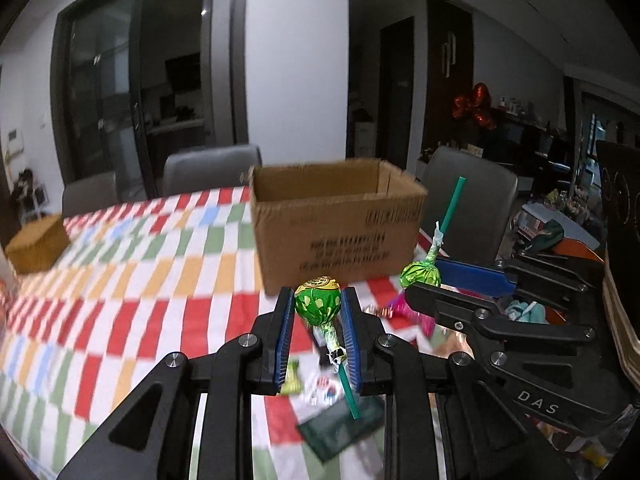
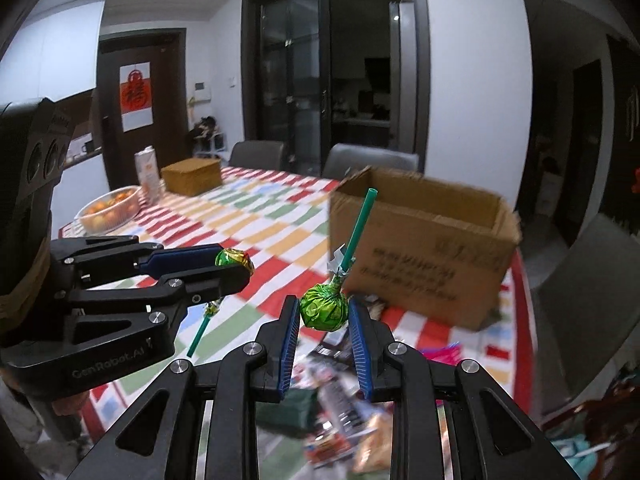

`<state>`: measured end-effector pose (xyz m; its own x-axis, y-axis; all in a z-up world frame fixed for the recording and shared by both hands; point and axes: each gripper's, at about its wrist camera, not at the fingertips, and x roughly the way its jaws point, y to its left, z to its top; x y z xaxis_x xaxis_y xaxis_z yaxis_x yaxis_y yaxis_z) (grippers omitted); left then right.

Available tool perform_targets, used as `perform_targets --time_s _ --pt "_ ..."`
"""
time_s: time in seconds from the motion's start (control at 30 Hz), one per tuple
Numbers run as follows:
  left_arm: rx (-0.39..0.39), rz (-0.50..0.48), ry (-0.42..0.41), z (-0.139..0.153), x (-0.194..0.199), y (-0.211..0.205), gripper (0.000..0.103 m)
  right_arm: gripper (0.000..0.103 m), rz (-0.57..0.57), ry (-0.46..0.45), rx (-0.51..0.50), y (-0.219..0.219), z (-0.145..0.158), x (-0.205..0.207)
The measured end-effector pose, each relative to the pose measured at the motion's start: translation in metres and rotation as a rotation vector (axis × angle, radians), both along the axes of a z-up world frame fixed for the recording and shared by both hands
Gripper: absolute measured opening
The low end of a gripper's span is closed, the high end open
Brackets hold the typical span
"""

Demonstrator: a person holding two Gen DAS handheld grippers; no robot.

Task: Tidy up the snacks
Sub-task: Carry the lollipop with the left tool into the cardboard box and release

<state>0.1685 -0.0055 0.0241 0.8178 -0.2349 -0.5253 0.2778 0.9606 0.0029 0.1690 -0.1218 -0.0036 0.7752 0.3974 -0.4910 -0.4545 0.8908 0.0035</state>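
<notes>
The left gripper (image 1: pixel 318 304) pinches a green foil-wrapped lollipop with its teal stick hanging down (image 1: pixel 318 300). Just to its right, the right gripper (image 2: pixel 324 308) pinches a second green foil-wrapped lollipop, stick pointing up (image 2: pixel 324 307). Both hang above the checkered tablecloth (image 1: pixel 120 280), near the open brown cardboard box (image 1: pixel 336 232) farther back.

A home dining room: checked tablecloth (image 1: pixel 132 264), grey chairs (image 2: pixel 370 162), fruit bowl (image 2: pixel 108 208), glass doors (image 2: pixel 320 76).
</notes>
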Motion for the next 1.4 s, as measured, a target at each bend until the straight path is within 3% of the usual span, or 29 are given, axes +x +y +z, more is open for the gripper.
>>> perform_targets --time_s 0.57,0.93,1.0,1.1,1.13,1.2,1.4 --pt "0.119 -0.08 -0.034 0.068 0.126 -0.035 0.024 0.027 -0.118 -0.014 -0.016 -0.04 0.074 0.113" --pt "0.05 -0.087 0.071 0.062 0.214 -0.04 0.024 0.027 -0.17 0.071 -0.061 -0.05 0.076 0.188" --pt "0.046 -0.084 0.091 0.055 0.221 -0.039 0.025 0.027 -0.173 0.082 -0.057 -0.052 0.074 0.198" --pt "0.042 -0.052 0.092 0.049 0.226 -0.038 0.044 0.028 -0.185 0.098 -0.056 -0.054 0.068 0.206" --pt "0.039 -0.038 0.077 0.048 0.223 -0.036 0.046 0.036 -0.2 0.102 -0.055 -0.056 0.065 0.207" --pt "0.063 -0.014 0.064 0.049 0.216 -0.035 0.046 0.048 -0.223 0.106 -0.054 -0.057 0.063 0.21" --pt "0.119 0.021 0.018 0.053 0.178 -0.033 0.052 0.048 -0.248 0.084 -0.057 -0.058 0.058 0.187"
